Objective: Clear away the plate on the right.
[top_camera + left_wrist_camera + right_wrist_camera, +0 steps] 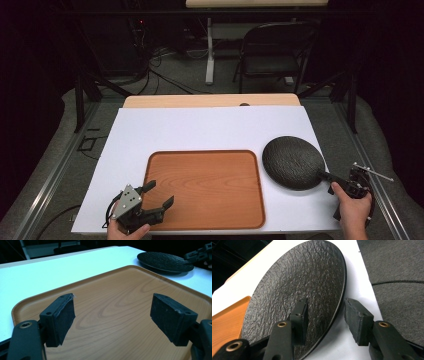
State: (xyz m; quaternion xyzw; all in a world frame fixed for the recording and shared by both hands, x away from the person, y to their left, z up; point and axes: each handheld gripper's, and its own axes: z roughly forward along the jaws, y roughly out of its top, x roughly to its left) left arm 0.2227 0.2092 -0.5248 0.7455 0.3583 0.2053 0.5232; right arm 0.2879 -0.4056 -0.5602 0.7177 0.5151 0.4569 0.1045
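One black plate (292,162) on white surface (200,130), one wooden tray (205,187), right gripper (325,315) open astride plate rim, left gripper (112,317) open over tray

One round black plate with a pebbled surface (292,162), one rectangular brown wood-grain tray with rounded corners (205,187), one white counter (210,127), two black two-jaw grippers, left (161,194) and right (325,176), and one dark folding chair (272,52) beyond the counter.

No text, label, brand, number or sign can be read anywhere on the things in these views.
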